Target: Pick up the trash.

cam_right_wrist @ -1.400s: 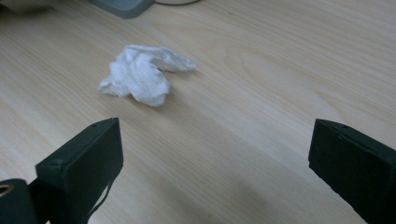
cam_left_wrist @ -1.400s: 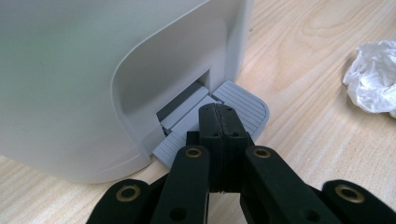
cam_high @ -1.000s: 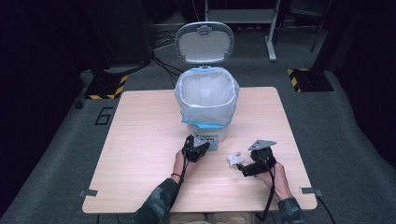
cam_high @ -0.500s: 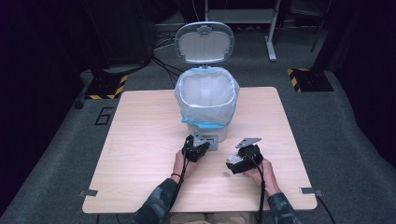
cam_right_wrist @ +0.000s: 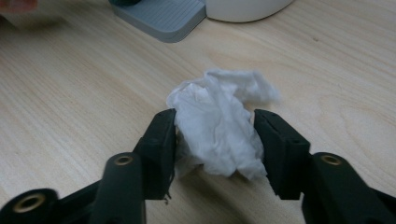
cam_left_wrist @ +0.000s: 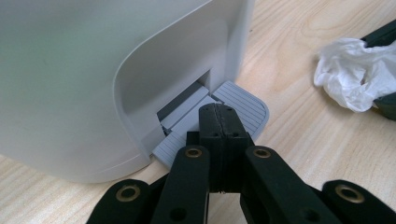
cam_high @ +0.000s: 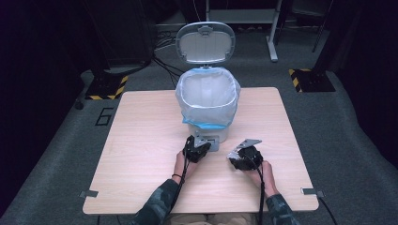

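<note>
The tissue (cam_right_wrist: 219,126) is lying on the desk (cam_high: 141,154) near its front edge, right of the bin (cam_high: 206,101), sitting directly between the right gripper's (cam_right_wrist: 215,140) open fingers. The left gripper (cam_left_wrist: 219,122), fingers closed on nothing, is pressing the pedal (cam_left_wrist: 243,105); the lid (cam_high: 205,42) is standing open. Right hand is nearer the tissue.

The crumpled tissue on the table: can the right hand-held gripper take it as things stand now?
Probably yes. The right hand-held gripper has its jaws open on either side of the crumpled tissue, which lies on the table, and nothing stands between them.
</note>
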Tool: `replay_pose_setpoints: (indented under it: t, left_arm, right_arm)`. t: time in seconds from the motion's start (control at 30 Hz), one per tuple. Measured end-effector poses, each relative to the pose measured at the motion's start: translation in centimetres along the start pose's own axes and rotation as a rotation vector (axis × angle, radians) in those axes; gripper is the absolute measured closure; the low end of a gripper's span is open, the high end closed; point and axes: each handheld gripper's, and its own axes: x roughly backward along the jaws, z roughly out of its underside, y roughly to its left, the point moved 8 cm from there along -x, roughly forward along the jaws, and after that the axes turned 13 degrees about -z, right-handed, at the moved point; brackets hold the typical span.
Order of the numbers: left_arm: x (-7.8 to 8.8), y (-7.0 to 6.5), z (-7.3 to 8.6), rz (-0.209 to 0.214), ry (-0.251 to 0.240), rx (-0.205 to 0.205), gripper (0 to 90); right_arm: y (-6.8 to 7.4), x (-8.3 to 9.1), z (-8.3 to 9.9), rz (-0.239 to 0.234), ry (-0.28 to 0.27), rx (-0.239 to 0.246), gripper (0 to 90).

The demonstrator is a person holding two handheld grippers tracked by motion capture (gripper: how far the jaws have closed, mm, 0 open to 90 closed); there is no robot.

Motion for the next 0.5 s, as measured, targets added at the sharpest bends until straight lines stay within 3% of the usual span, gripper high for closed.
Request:
replay_pose_setpoints:
  t: [0.27, 0.5]
  left_arm:
    - [0.0, 0.0, 0.0, 0.001, 0.0, 0.001, 90.0]
    - [-0.01, 0.03, -0.02, 0.001, -0.001, 0.001, 90.0]
  right_arm:
    - [-0.02, 0.11, 0.03, -0.025, -0.012, 0.004, 77.6]
    - [-0.05, 0.1, 0.06, -0.036, -0.023, -0.003, 83.6]
